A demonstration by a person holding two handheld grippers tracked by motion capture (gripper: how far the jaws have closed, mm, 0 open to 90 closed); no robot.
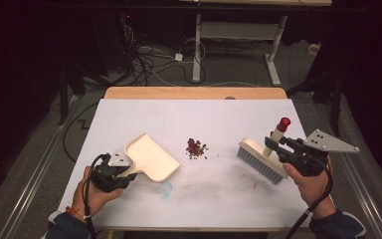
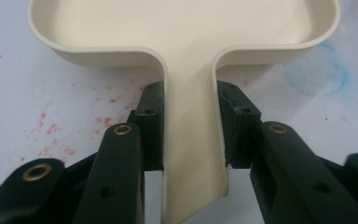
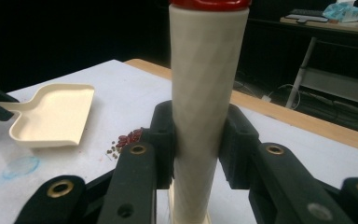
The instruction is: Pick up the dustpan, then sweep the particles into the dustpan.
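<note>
Nearest the high camera, two forearms in dark sleeves are seen at the table's near edge, each hand holding a gripper. By the left gripper the flat handle of a cream plastic dustpan is pinched between both pads, as is plain in the left gripper view, where the pan is laid flat on the white paper-covered table. By the right gripper the upright cream handle of a cream hand brush with grey bristles and a red cap is clamped, the handle being pressed from both sides; the brush head is held tilted just above the table. Between pan and brush, apart from both, a small heap of dark red crumbs is left untouched. Both tools are judged to be in hand, while the sweeping of the crumbs into the pan is not yet begun. Faint red specks and a blue ring stain are marked on the paper.
</note>
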